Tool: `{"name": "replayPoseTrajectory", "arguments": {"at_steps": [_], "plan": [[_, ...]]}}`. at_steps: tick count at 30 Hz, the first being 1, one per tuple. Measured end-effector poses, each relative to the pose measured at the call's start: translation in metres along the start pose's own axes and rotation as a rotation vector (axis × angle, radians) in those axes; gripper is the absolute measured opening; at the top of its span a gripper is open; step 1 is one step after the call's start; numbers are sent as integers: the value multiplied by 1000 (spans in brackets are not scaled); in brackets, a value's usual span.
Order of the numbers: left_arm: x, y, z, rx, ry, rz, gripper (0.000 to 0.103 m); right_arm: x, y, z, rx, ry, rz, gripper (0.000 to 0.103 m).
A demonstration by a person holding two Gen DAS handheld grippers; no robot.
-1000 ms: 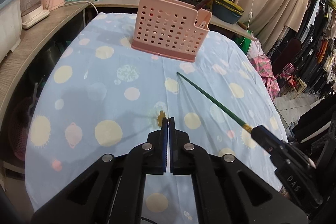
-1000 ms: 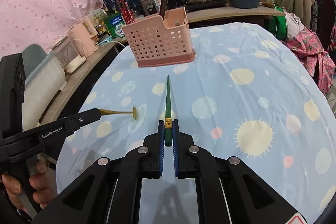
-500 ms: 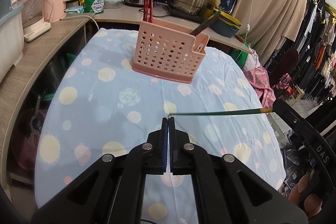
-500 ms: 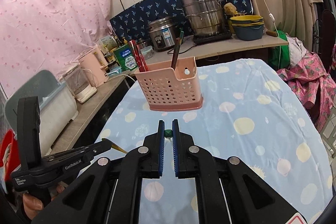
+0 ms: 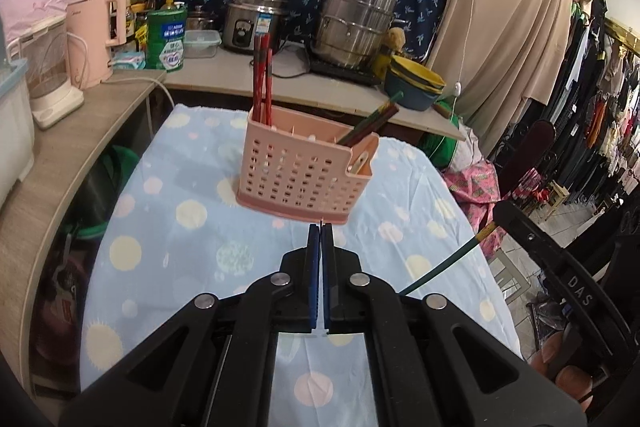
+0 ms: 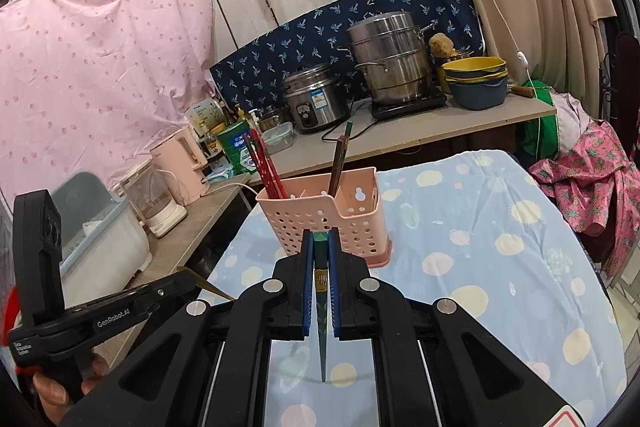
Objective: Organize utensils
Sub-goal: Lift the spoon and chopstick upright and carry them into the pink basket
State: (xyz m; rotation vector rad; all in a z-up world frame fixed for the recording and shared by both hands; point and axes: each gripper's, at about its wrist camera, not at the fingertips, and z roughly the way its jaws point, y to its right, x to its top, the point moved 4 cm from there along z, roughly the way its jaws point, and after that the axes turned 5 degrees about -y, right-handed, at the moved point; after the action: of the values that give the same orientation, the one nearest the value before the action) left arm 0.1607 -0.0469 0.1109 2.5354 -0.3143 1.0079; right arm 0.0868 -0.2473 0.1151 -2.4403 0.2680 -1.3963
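Note:
A pink perforated utensil basket [image 5: 305,173] stands on the dotted blue tablecloth, holding red chopsticks [image 5: 262,79] on its left and darker chopsticks on its right; it also shows in the right wrist view [image 6: 328,217]. My right gripper [image 6: 320,241] is shut on a green chopstick [image 6: 321,311], now tilted with its thin tip pointing down and back under the gripper; the chopstick also shows in the left wrist view [image 5: 444,269]. My left gripper [image 5: 321,227] is shut on a thin gold utensil [image 6: 210,285], seen edge-on, raised in front of the basket.
A wooden counter [image 5: 72,147] runs along the left and back with a pink kettle [image 5: 94,35], green tin, rice cooker [image 5: 254,21], steel pot [image 5: 354,23] and stacked bowls [image 5: 416,87]. Hanging clothes stand at the right [image 5: 592,115]. The tablecloth [image 6: 500,247] spreads to the right.
Both grippers have risen and moved toward the basket. The green chopstick has swung from pointing forward to tip down and back under the right gripper. Both grips held.

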Motion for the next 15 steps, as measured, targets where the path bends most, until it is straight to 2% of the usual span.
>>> {"name": "replayPoseTrajectory", "arguments": {"at_steps": [5,15], "plan": [[31,1,1,-26,35,-2,1,26,3,11,15,35,25,7],[103,0,11,-17,111,4,1,104,12,32,50,166,109,7]]}}
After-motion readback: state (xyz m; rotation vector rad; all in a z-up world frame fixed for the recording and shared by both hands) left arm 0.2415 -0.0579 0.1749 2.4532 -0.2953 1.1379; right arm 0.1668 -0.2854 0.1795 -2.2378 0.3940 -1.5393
